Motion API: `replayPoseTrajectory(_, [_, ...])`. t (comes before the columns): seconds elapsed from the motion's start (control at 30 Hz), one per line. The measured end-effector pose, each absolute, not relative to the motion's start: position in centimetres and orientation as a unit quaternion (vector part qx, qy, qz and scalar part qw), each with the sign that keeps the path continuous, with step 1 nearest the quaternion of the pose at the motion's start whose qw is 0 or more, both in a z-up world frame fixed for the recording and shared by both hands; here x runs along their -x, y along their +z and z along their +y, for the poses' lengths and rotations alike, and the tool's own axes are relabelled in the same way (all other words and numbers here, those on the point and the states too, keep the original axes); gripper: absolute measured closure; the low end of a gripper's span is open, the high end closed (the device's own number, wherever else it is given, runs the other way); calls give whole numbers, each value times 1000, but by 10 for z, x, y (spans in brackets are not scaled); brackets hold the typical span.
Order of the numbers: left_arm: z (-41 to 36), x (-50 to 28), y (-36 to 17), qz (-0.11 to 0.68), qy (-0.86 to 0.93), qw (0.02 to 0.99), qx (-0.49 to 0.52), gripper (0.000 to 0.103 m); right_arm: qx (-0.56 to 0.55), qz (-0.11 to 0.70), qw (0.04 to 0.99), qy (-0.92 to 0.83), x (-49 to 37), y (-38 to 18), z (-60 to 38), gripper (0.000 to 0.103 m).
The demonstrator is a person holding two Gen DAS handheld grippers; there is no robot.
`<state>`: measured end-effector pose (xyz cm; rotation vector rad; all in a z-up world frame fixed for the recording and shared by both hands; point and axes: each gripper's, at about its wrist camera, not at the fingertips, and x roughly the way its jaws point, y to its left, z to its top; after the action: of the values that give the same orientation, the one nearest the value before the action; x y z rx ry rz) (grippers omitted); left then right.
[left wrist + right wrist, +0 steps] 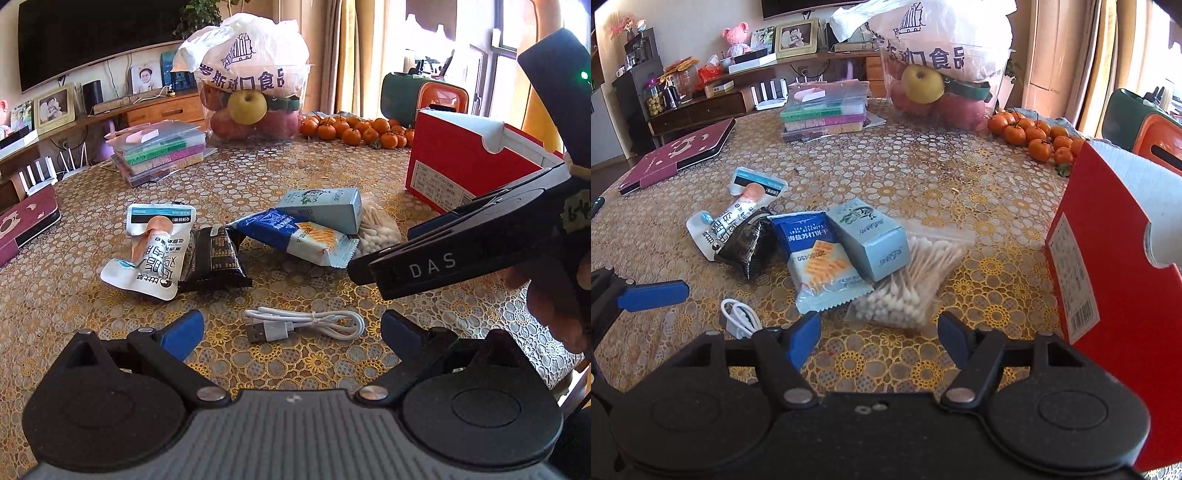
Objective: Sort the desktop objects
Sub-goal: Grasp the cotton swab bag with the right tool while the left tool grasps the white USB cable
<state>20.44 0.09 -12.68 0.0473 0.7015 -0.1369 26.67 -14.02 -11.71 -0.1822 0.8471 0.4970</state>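
A white USB cable (303, 325) lies coiled on the tablecloth between the blue pads of my left gripper (291, 332), which is open just above it. Beyond it sit a white snack pouch (151, 251), a black packet (214, 258), a blue and white cracker packet (295, 236), a pale blue box (325, 206) and a bag of cotton swabs (908, 284). My right gripper (881, 338) is open and empty, just short of the swab bag. A red open-top box (1108, 258) stands at its right. The cable's end (738, 317) shows at the left.
At the back stand a clear fruit tub under a white plastic bag (251, 74), a pile of mandarins (354, 129) and a stack of plastic cases (162, 151). A maroon case (679, 155) lies at the far left. A hand (554, 295) holds the right gripper.
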Motion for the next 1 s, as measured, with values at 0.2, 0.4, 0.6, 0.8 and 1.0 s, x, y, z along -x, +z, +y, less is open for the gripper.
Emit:
replayPoseTrajectory(0.2, [-3,-208,-133,344,-65,936,-27,1,97,402,881,231,-274,-127,-135,34])
replayPoseTrajectory(0.4, [-4,-211,-139,348,-58,936,-22,2,100,390,887,225,-276,-131,-136,37])
replayPoseTrajectory(0.6, [-7,-212,-141,352,-51,934,-22,8,77,390,892,215,-279,-130,-146,50])
replayPoseTrajectory(0.8, [-8,-215,-142,352,-51,934,-21,10,67,390,894,212,-280,-129,-152,60])
replayPoseTrajectory(1.0, [-12,-215,-141,348,-60,935,-25,21,57,390,895,210,-280,-128,-155,66])
